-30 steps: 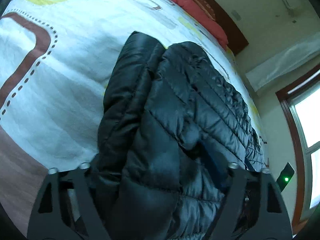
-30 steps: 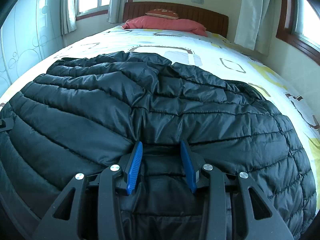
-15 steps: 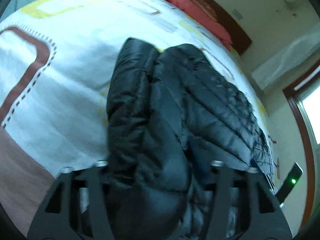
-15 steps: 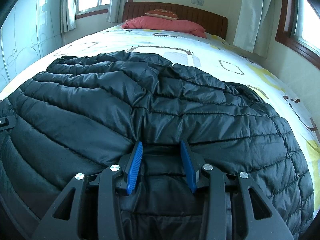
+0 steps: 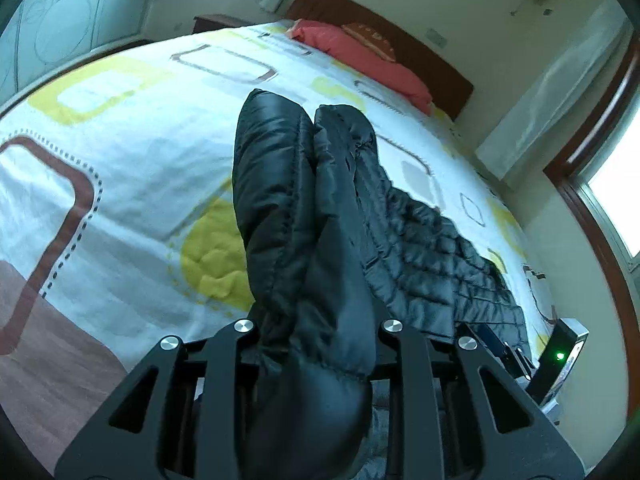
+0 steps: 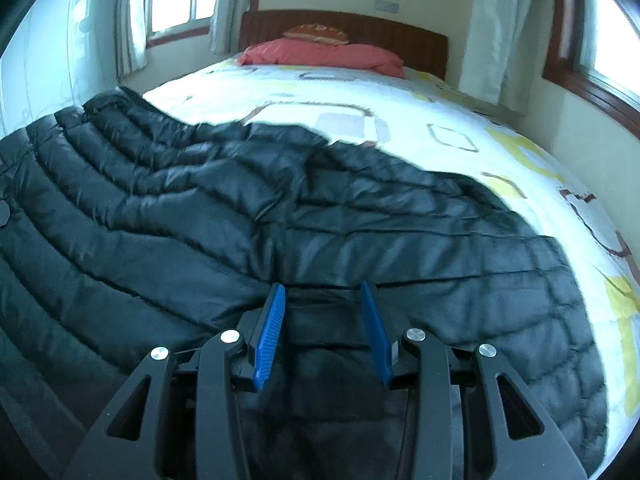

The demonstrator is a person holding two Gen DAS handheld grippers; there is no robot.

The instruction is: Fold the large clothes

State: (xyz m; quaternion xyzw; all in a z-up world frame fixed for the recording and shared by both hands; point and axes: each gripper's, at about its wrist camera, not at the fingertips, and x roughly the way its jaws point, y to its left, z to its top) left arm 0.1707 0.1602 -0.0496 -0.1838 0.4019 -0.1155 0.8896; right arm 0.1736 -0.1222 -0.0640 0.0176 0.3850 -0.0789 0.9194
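On the patterned bedspread (image 6: 460, 92), a black quilted puffer jacket (image 6: 280, 216) spread across the near half of the bed, its far edge rumpled, its right edge close to the side of the mattress. At the head of the bed, a red pillow (image 6: 320, 54) against a dark wooden headboard (image 6: 400, 38), with a small patterned cushion (image 6: 316, 33) on top. Curtained windows to either side.

In the right wrist view, the right gripper (image 6: 322, 332) low over the jacket's near edge, blue pads (image 6: 270, 332) set at a middling width with a flat band of black fabric lying between them. Pads appear to bear on that fold, though contact partly hidden by the cloth itself.

In the left wrist view, the left gripper (image 5: 316, 344) closing on a thick bunch of the jacket (image 5: 304, 240), pads buried in the padding and out of sight. Bunched portion raised clear of the bedspread (image 5: 132, 152), standing up as two puffy lobes pressed side by side, the rest of the garment trailing down to the right onto the bed. Yellow blob and brown rounded-rectangle print visible beneath the raised fabric. At the right edge of that view, a dark device with a green light (image 5: 560, 356).
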